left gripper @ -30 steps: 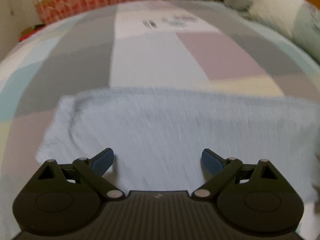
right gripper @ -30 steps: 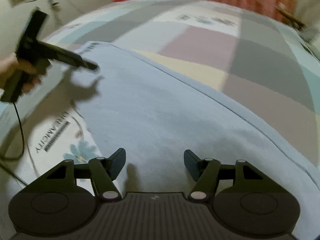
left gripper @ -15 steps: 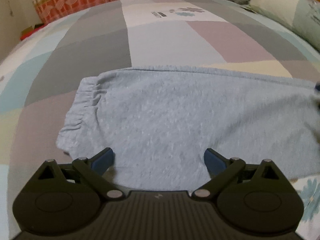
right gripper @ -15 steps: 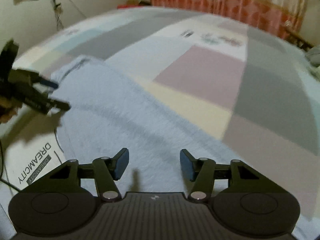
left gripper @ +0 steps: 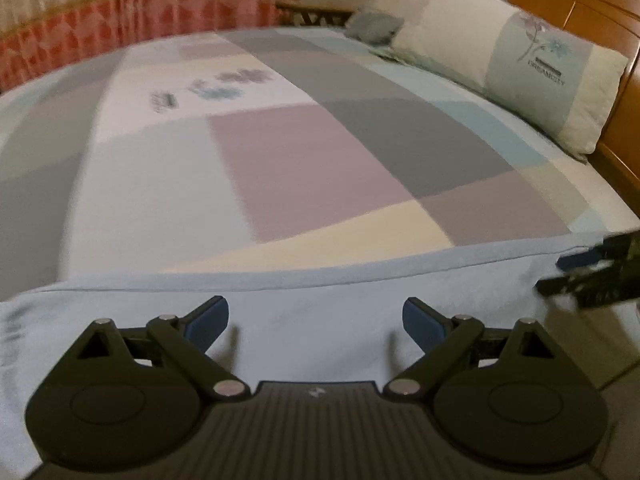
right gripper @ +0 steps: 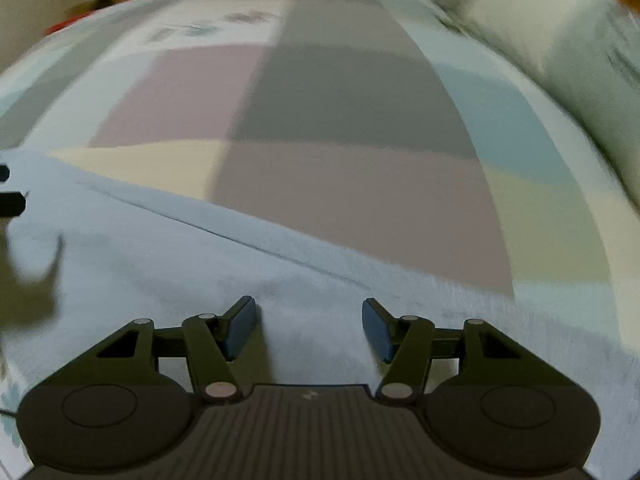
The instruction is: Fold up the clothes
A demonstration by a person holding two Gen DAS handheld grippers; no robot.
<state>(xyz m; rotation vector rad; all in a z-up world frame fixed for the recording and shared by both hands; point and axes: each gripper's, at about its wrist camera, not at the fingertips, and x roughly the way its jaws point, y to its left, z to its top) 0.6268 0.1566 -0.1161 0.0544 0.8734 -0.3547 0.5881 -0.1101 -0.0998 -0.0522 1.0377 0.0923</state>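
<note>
Jaws spread wide on the left gripper (left gripper: 315, 322), nothing pinched, poised just above pale blue fleece. Same on the right gripper (right gripper: 308, 326): jaws parted, empty, low over the cloth. Beneath both, a light blue garment (left gripper: 328, 292), probably sweatpants, spread flat across the near part of the bed (left gripper: 304, 168), one long seam running left to right along its far edge. Likely soft, limp and light; bound to sag and drag if lifted by one point only. Best taken at the thicker seamed edge or a corner, both layers pinched together, one grip toward each end. Farther right, a pillow (left gripper: 516, 56) against the wooden headboard (left gripper: 592, 12).
</note>
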